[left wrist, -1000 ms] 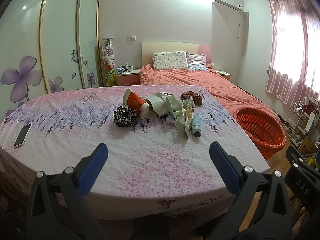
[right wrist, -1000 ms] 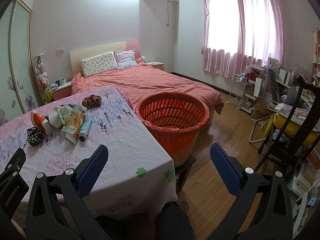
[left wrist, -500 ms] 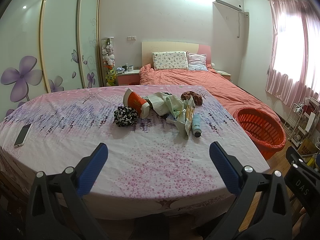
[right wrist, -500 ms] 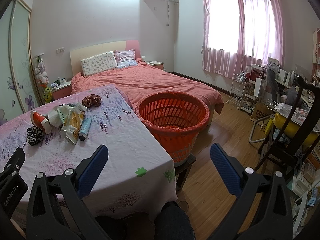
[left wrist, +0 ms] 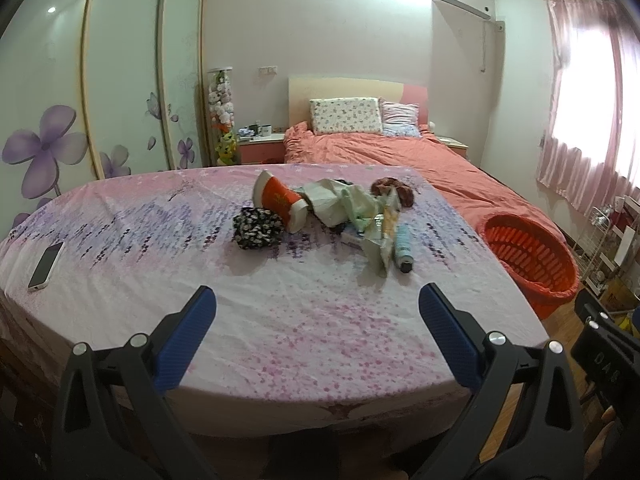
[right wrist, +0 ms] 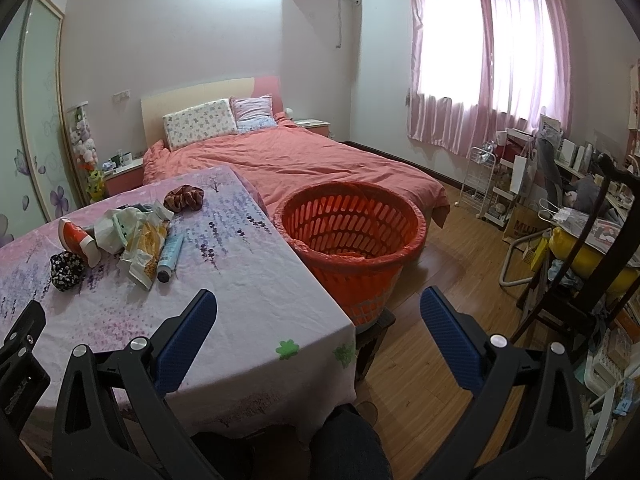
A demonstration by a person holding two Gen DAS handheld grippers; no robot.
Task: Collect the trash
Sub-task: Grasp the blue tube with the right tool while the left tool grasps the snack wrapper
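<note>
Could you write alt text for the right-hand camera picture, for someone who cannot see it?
An open two-finger gripper points between a table with a flowered cloth and an orange basket beside it. Wrappers and a tube lie piled on the table; a pink bed stands behind.

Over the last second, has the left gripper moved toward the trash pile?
No. The left gripper hangs open short of the trash pile, which sits just where it did against the headboard.

In the trash pile (left wrist: 360, 220) at the table's (left wrist: 280, 320) far middle, a small box lies mostly hidden under wrappers. The basket's (right wrist: 352, 236) contents are too dim to identify, and its base is hidden behind the table's right edge in the left wrist view.
</note>
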